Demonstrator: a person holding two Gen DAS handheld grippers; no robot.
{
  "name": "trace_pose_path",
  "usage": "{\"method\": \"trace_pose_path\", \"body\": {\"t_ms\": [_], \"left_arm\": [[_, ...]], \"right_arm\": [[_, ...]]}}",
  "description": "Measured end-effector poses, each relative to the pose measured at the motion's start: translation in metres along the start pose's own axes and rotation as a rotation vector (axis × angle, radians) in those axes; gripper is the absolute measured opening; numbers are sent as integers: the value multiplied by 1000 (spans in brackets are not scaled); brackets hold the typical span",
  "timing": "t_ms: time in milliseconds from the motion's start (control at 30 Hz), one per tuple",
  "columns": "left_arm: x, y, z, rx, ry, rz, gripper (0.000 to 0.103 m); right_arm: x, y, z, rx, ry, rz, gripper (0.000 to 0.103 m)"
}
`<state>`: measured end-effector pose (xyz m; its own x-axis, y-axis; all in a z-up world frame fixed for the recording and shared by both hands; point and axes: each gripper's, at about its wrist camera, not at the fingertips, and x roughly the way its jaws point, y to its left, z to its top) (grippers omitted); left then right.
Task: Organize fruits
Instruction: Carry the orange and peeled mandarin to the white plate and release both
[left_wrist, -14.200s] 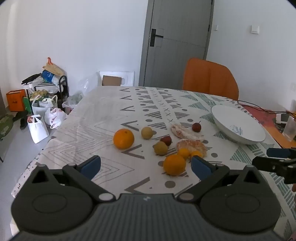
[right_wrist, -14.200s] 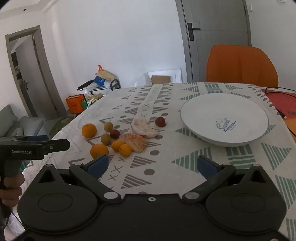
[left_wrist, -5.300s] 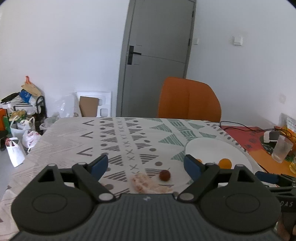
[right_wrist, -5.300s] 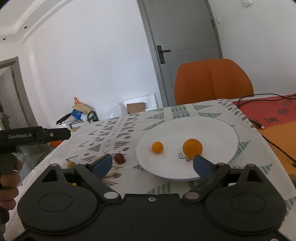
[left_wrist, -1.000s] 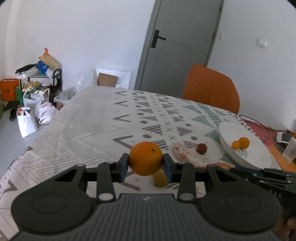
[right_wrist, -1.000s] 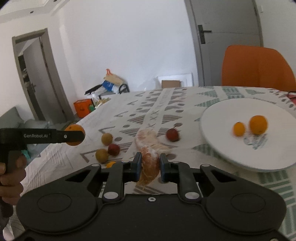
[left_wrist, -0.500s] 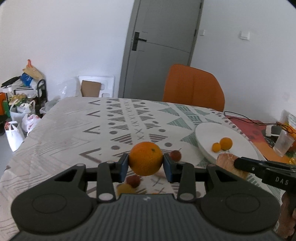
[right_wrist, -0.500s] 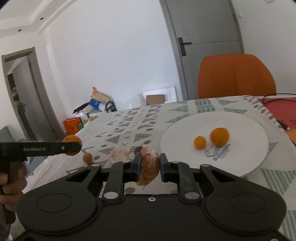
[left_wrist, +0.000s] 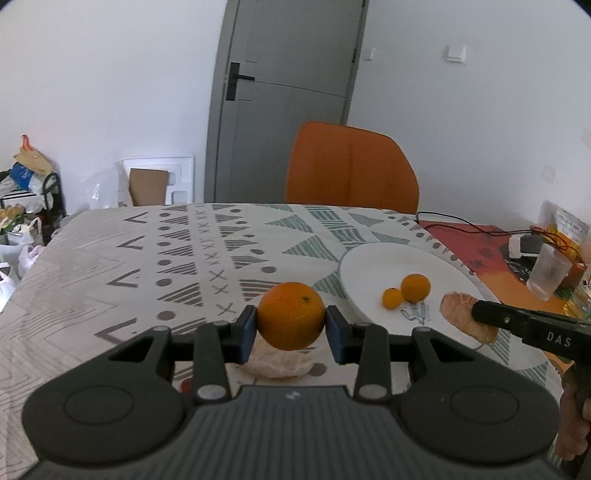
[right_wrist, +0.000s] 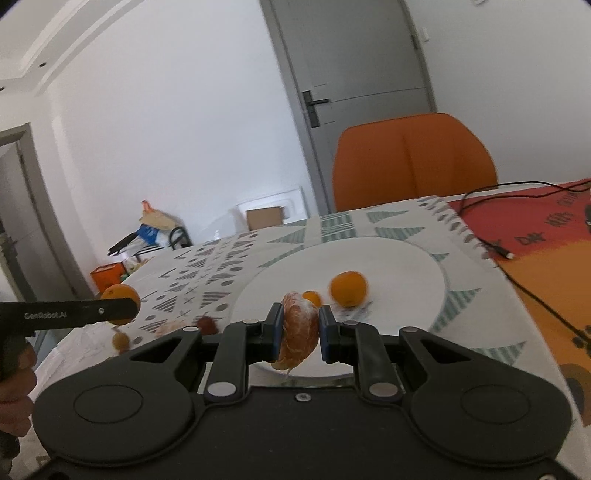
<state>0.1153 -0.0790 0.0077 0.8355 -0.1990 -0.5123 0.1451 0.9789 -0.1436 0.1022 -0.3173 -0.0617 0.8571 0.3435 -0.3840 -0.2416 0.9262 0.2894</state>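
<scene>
The left tongs (left_wrist: 291, 329) pinch a whole orange (left_wrist: 291, 315) between their blue pads, held above the counter (left_wrist: 110, 266), with a peeled fruit (left_wrist: 275, 363) lying on the cloth just under them. Right of these tongs sits the white plate (left_wrist: 373, 266) with a small orange (left_wrist: 392, 298) and a bigger one (left_wrist: 415, 287) touching. The right tongs (right_wrist: 298, 339) are pressed on a peeled orange (right_wrist: 298, 334) over the plate's near rim, the two plated fruits just beyond their tips, and a chair (right_wrist: 413, 162) stands past the counter.
</scene>
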Motion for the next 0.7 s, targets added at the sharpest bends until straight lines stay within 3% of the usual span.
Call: {"method": "trace_pose_path", "body": {"t_ms": [467,533,600,700], "left_arm": [[32,-31,8,53,26,-52,39],[37,-35,10,60,31,-59,39],[41,-41,11,68,35,-68,39],[46,-49,12,79,38,-81,39]], "right_arm": [[5,-35,2,81,-25,-79,19],[5,-38,0,94,-36,-63,27],[4,-38,-1,91,-38,-68,55],[-1,-39,-2,60,-47,-97,62]]}}
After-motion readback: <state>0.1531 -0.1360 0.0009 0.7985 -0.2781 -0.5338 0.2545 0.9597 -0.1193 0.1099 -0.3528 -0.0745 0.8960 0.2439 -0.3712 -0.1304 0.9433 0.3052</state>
